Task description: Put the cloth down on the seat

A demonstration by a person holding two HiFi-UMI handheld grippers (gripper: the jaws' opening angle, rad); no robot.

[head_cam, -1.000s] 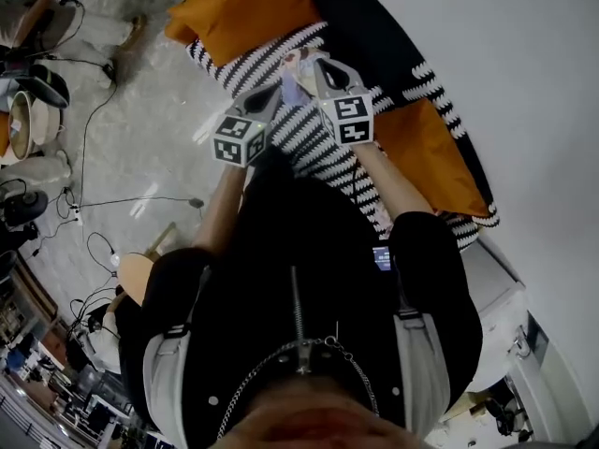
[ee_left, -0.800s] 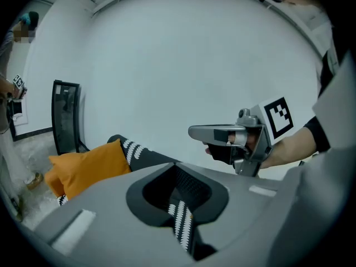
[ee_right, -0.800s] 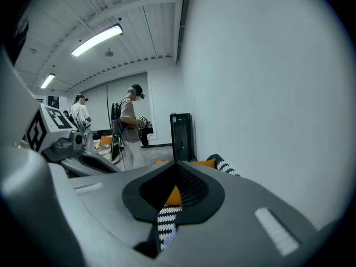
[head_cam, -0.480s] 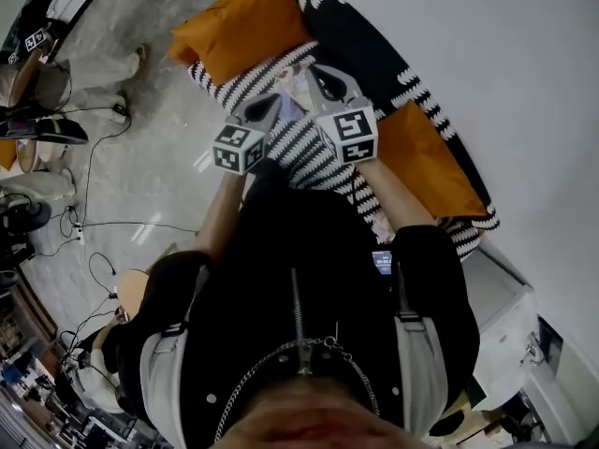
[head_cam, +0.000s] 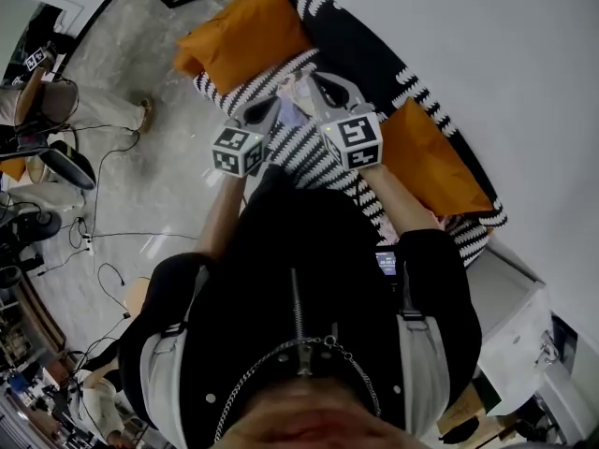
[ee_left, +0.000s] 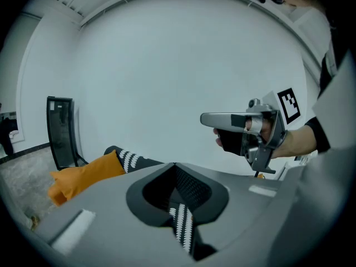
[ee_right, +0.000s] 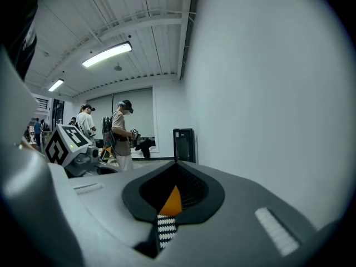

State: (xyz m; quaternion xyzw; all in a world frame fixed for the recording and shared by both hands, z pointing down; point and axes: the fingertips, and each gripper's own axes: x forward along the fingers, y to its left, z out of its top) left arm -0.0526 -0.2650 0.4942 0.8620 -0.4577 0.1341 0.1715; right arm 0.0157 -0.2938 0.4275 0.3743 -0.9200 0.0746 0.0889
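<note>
In the head view a small pale lilac cloth (head_cam: 291, 101) shows on the black-and-white striped seat (head_cam: 301, 150) of a sofa. It sits between the tips of my two grippers. My left gripper (head_cam: 271, 110) points at it from the left, my right gripper (head_cam: 314, 82) from the right. Whether either jaw touches it I cannot tell. In the left gripper view the left gripper (ee_left: 174, 166) has its jaws together, with only striped fabric behind. The right gripper (ee_right: 177, 163) is shut too, with no cloth seen in it. From the left gripper view, the right gripper (ee_left: 207, 118) carries nothing hanging.
Orange cushions lie at both ends of the sofa (head_cam: 245, 31) (head_cam: 426, 162). A white wall runs behind it. A black upright box (ee_right: 183, 143) stands by the wall. People (ee_right: 121, 132) stand far across the room. Cables (head_cam: 103, 157) and chairs are on the floor at left.
Both grippers stay side by side over the seat with the cloth between their tips. They sit slightly lower in the head view, which has shifted a little.
</note>
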